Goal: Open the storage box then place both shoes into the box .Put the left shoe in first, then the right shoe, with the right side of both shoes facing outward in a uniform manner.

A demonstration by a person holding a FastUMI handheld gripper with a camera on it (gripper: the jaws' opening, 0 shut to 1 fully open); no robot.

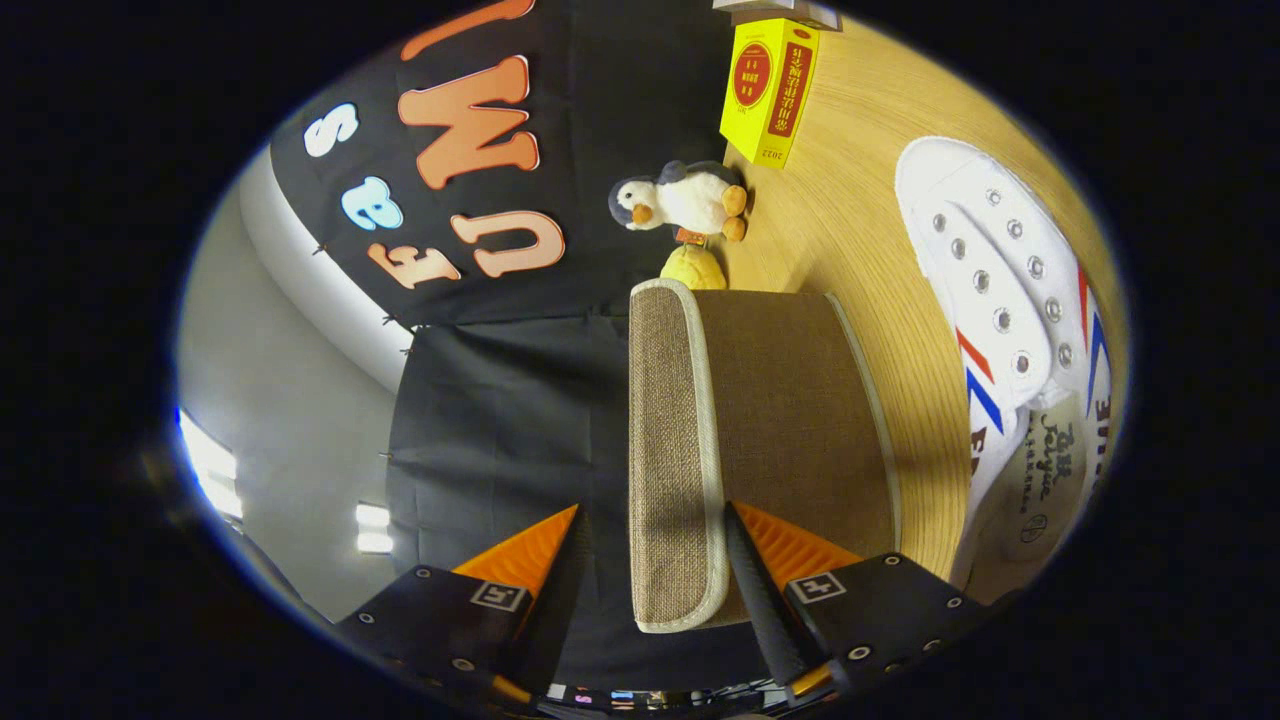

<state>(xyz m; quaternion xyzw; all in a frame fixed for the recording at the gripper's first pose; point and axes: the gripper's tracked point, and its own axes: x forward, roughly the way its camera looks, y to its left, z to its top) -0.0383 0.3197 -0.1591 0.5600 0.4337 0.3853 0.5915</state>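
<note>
- Storage box [790,420], brown woven fabric with pale piping, stands on the wooden table [850,210]; the view is rolled sideways, so the table runs up one side.
- Its lid flap [672,450] lies between the two fingers of the gripper [650,530].
- The fingers are spread wide; one looks to touch the lid's edge, the other is clear of it, so nothing is clamped.
- White canvas shoe [1000,290] lies on the table beside the box, with metal eyelets and red and blue stripes; printing on its insole is script too small to make out.
- Yellow carton [768,90] beyond the box carries a red round emblem and red panel with characters I cannot read.
- Plush penguin [680,200] sits beside the carton, with a yellow soft toy [693,268] touching the box's far end.
</note>
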